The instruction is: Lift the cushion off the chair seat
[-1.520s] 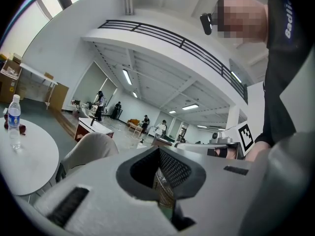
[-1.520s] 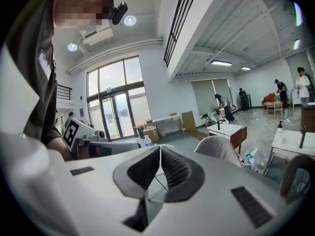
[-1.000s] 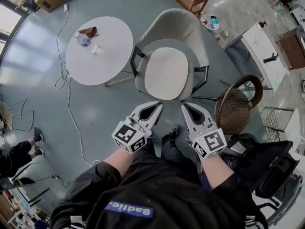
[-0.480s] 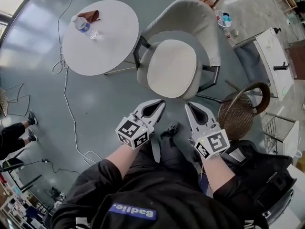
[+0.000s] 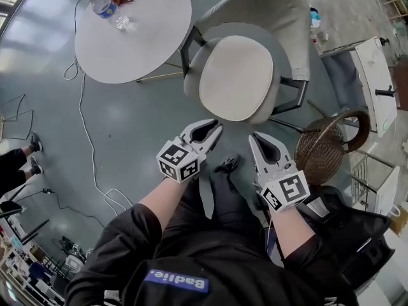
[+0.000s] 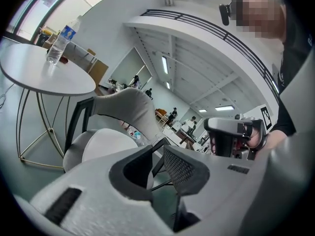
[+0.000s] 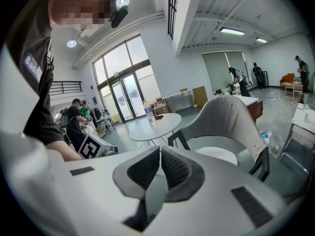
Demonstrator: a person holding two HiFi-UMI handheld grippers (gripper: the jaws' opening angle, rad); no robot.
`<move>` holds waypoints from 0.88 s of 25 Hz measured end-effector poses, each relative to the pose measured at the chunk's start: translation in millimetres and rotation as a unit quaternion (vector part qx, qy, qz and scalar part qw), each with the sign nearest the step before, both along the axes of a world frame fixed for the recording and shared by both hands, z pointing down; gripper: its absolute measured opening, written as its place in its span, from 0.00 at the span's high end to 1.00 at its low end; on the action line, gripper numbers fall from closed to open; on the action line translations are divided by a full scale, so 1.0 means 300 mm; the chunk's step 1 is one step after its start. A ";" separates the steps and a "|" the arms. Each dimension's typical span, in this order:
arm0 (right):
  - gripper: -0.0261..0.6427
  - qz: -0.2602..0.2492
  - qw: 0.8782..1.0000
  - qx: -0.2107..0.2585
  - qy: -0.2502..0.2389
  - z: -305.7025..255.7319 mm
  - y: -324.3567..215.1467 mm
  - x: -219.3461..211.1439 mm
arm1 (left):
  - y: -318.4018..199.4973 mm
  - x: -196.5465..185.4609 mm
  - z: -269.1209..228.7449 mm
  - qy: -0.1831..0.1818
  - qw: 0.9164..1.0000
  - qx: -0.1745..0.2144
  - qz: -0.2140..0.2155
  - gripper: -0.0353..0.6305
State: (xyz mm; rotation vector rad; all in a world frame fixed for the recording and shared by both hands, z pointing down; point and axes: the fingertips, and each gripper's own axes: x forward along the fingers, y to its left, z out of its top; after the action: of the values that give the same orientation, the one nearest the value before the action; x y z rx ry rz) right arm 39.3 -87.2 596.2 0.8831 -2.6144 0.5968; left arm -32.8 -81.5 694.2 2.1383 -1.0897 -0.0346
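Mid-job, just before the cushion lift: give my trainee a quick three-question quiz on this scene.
1. True or false: the cushion lies on the seat of the chair, and neither the left gripper nor the right gripper touches it.
2. What stands on the round table? A) a water bottle B) a laptop C) a potted plant
3. Which gripper's jaws stand apart?

Key
1. True.
2. A.
3. The left; its jaws have just been opening, with nothing between them. The right is shut.
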 end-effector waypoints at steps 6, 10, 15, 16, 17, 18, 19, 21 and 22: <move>0.92 0.000 1.000 -0.017 0.009 0.101 0.019 -0.002 | -0.001 -0.023 0.188 0.014 0.999 -0.038 -0.018 0.81; 0.92 -0.002 1.000 -0.023 0.011 0.160 0.022 -0.009 | 0.001 -0.032 0.327 0.017 0.998 -0.063 -0.023 0.79; 0.92 -0.004 0.999 -0.030 0.015 0.235 0.022 -0.012 | 0.002 -0.040 0.482 0.028 0.994 -0.094 -0.038 0.78; 0.92 -0.004 0.999 -0.032 0.016 0.250 0.023 -0.011 | 0.002 -0.042 0.512 0.034 0.993 -0.101 -0.043 0.78; 0.92 -0.005 0.999 -0.034 0.017 0.264 0.025 -0.009 | 0.002 -0.043 0.540 0.040 0.992 -0.107 -0.048 0.78; 0.92 -0.005 0.999 -0.035 0.019 0.279 0.028 -0.006 | 0.004 -0.044 0.566 0.046 0.991 -0.114 -0.054 0.77; 0.92 -0.006 0.999 -0.037 0.021 0.294 0.033 -0.002 | 0.005 -0.044 0.590 0.051 0.990 -0.120 -0.059 0.76; 0.92 -0.007 0.999 -0.042 0.026 0.323 0.044 0.010 | 0.007 -0.045 0.632 0.058 0.988 -0.128 -0.068 0.75; 0.92 -0.009 0.999 -0.044 0.028 0.336 0.049 0.014 | 0.007 -0.044 0.650 0.060 0.987 -0.131 -0.071 0.74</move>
State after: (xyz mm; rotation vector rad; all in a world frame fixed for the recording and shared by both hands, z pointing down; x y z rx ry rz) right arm 43.6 -72.6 697.1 0.8368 -2.5227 0.6683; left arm -45.9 -79.5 889.1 1.7994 -1.1086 -0.0813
